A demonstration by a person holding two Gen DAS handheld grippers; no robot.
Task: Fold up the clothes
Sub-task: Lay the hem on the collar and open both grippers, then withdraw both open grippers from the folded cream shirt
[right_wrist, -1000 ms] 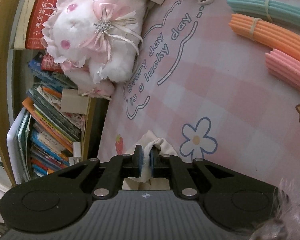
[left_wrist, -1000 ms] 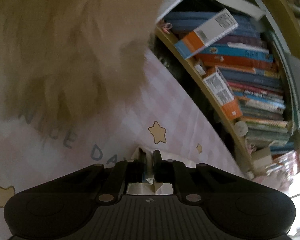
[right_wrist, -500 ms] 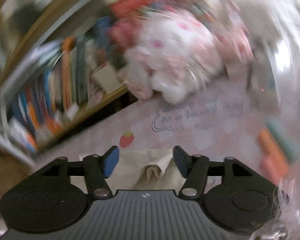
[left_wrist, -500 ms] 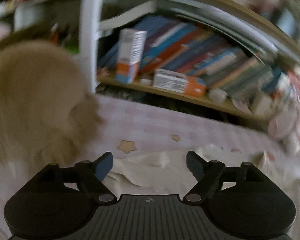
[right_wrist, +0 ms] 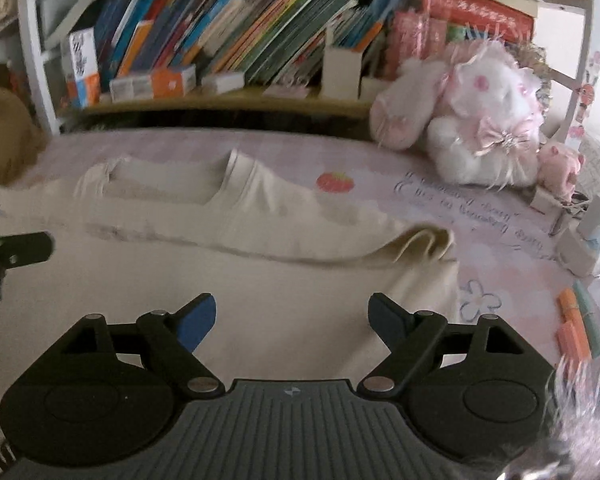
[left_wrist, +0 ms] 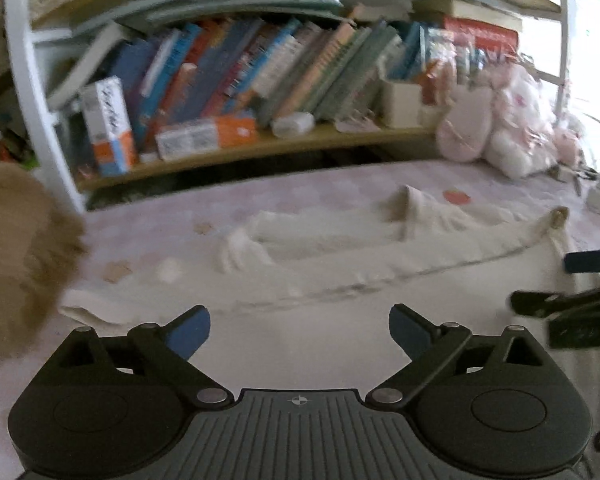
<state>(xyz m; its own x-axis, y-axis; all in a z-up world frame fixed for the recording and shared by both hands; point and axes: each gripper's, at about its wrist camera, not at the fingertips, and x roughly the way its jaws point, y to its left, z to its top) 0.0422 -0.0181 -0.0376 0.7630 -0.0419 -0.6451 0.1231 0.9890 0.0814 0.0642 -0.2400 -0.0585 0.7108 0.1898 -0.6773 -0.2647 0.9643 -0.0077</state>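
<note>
A cream garment (left_wrist: 340,248) lies spread across the pink checked cover, its far edge folded over in a long ridge (right_wrist: 260,220). My left gripper (left_wrist: 298,320) hovers over the near part of the cloth; its jaws are opening, with nothing between the blue pads. My right gripper (right_wrist: 292,308) hangs above the same cloth further right, jaws also opening and nothing between them. Each gripper shows in the other's view: the right one (left_wrist: 580,280) at the right edge, the left one (right_wrist: 4,240) at the left edge.
A low bookshelf (right_wrist: 220,40) packed with books runs along the back. A white and pink plush rabbit (right_wrist: 480,120) sits at the back right. A brown furry thing (left_wrist: 16,248) crowds the left. Coloured stick bundles (right_wrist: 576,328) and a small white box (right_wrist: 588,236) lie at the right.
Both grippers were shut on bits of the cream cloth; they have let go and opened wide. Both rolled upright and pulled back, so the whole garment now shows.
</note>
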